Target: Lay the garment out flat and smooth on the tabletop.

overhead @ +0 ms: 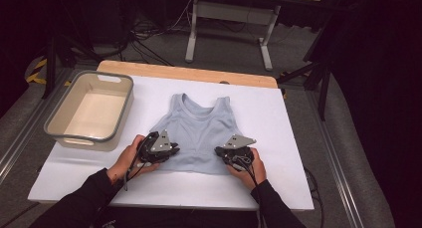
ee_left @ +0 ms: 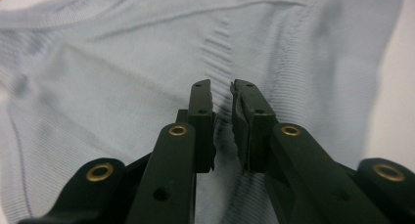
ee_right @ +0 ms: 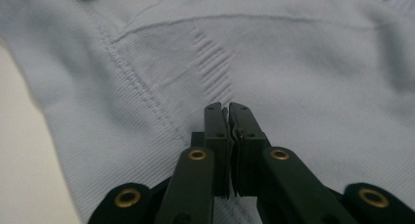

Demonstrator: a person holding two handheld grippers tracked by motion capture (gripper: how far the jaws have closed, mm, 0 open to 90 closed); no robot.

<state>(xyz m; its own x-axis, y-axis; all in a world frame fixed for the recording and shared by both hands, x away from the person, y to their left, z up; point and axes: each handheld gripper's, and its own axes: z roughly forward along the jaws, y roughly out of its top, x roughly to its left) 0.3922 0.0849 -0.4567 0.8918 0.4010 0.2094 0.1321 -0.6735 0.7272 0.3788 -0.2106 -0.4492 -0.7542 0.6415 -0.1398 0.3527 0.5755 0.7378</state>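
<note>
On the white desk [overhead: 278,118], high view: pale blue tank top [overhead: 199,123] lies flat at centre, left gripper [overhead: 171,149] and right gripper [overhead: 219,151] at its near hem. Left gripper view: jaws slightly parted over fabric. Right gripper view: jaws closed, pinching cloth.

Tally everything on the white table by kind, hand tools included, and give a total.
Light blue tank top: 1
Beige bin with grey rim: 1
Hand tools: 2, left tool and right tool, both over the top's lower part
Total: 4
</note>
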